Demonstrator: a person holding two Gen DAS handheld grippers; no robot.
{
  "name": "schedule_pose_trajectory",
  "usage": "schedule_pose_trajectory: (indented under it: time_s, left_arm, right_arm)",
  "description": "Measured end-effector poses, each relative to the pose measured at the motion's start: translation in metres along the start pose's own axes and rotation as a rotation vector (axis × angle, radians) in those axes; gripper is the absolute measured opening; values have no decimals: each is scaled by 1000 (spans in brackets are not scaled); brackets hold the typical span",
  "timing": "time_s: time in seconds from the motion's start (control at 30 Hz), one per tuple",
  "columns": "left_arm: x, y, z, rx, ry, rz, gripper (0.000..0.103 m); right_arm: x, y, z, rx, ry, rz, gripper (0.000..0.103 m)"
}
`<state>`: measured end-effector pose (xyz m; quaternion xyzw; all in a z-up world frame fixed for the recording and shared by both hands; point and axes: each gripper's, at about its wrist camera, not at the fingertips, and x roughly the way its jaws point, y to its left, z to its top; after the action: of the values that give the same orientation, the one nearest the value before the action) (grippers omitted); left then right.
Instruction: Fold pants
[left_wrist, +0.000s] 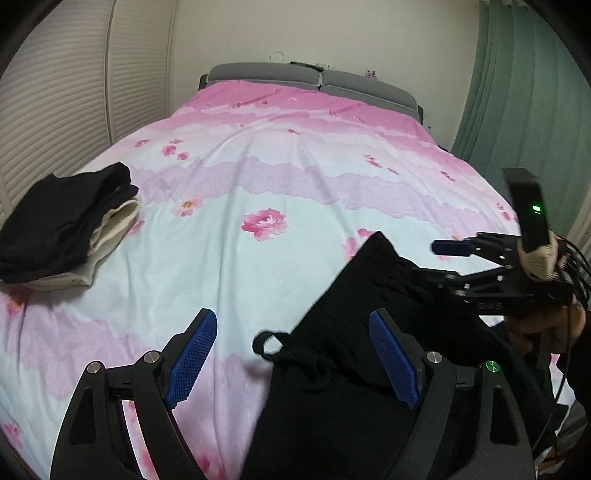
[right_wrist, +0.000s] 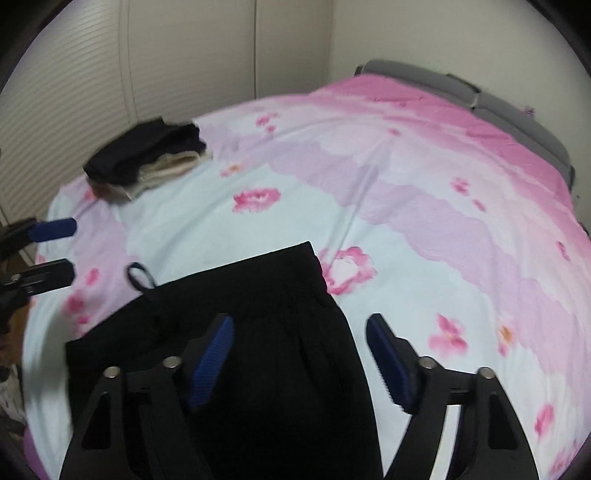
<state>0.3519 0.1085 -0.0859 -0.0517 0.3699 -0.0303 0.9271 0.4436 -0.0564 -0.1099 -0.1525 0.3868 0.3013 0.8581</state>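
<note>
From the left wrist, the black pants (left_wrist: 354, 332) lie on the bed (left_wrist: 258, 177), not folded yet, I think. The left gripper (left_wrist: 291, 365) has its jaws spread wide, holding nothing. From the right wrist, the right gripper (right_wrist: 299, 362) is spread wide too, over the pants (right_wrist: 258, 332). Next, each should pinch an edge.

Count on the bed (left_wrist: 295, 177): one pair of black pants (right_wrist: 266, 332) laid out near the foot, and one stack of folded clothes (left_wrist: 62, 229) holding at least two layers, black over cream; deeper layers cannot be separated. Two grippers present, left gripper (left_wrist: 295, 354) and right gripper (right_wrist: 299, 362), each with two blue pads. Headboard shows two grey cushions (left_wrist: 266, 72).
</note>
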Motion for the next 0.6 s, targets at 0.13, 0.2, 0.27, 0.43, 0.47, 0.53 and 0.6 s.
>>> schedule_pose_trajectory:
  time_s: [0.13, 0.2, 0.27, 0.43, 0.47, 0.53, 0.6]
  left_arm:
    - [17, 6, 2, 3, 18, 2, 85]
    - [22, 11, 1, 2, 24, -3, 85]
    - [22, 16, -2, -2, 29, 0, 85]
    - [6, 29, -7, -15, 24, 16, 85]
    - [1, 32, -8, -13, 20, 20, 85]
    - [-16, 36, -11, -13, 9, 30, 85]
    - [-33, 39, -14, -12, -3, 37, 85]
  right_arm:
    - [45, -14, 14, 3, 68, 53, 66]
    - [60, -19, 16, 0, 98, 70, 66]
    - [75, -27, 16, 28, 141, 121, 55]
    - [71, -33, 11, 81, 140, 222, 13]
    - [65, -31, 11, 76, 122, 221, 11]
    - [46, -23, 11, 61, 81, 216, 10]
    - [28, -12, 13, 37, 53, 217, 9]
